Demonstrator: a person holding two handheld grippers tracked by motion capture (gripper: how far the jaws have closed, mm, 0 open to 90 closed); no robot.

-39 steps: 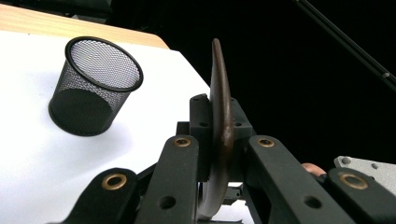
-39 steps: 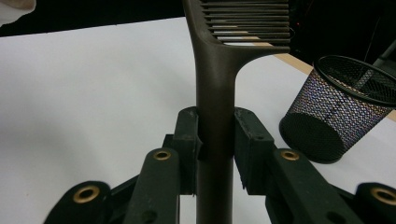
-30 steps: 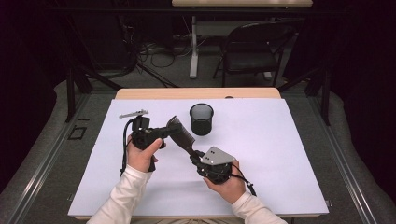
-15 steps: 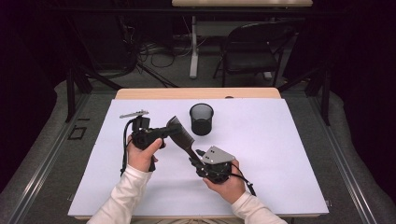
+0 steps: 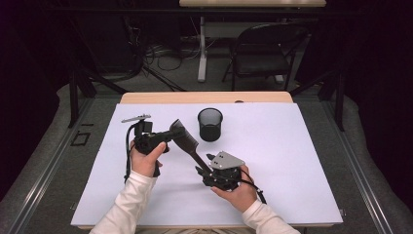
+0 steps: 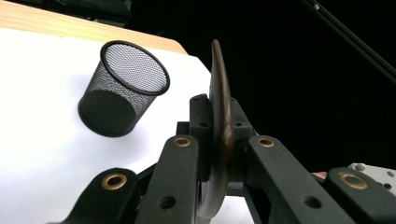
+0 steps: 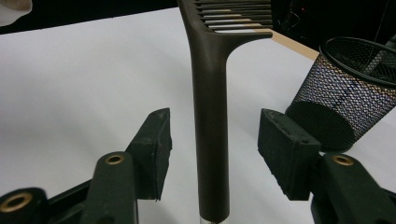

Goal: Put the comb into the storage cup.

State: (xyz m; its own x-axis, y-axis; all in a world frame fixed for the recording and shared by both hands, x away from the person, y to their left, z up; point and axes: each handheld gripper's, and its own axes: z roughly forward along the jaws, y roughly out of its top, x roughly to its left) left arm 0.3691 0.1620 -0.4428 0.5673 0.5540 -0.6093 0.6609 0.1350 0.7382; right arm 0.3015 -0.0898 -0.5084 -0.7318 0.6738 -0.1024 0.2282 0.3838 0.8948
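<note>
A dark brown comb (image 5: 187, 144) hangs above the white table cover between my two grippers. My left gripper (image 5: 168, 138) is shut on its toothed head; in the left gripper view the comb (image 6: 221, 116) stands edge-on, pinched between the jaws of that gripper (image 6: 219, 147). My right gripper (image 5: 203, 169) is at the handle end. In the right gripper view the comb's handle (image 7: 210, 116) runs up between the open jaws of the gripper (image 7: 214, 149), with a gap on each side. A black mesh cup (image 5: 210, 124) stands upright just beyond the comb.
The white sheet (image 5: 292, 161) covers most of the wooden table (image 5: 204, 97), with bare room to the right and front. The mesh cup (image 7: 345, 93) is close on the right in the right gripper view. A chair (image 5: 265, 53) and cables lie beyond the table.
</note>
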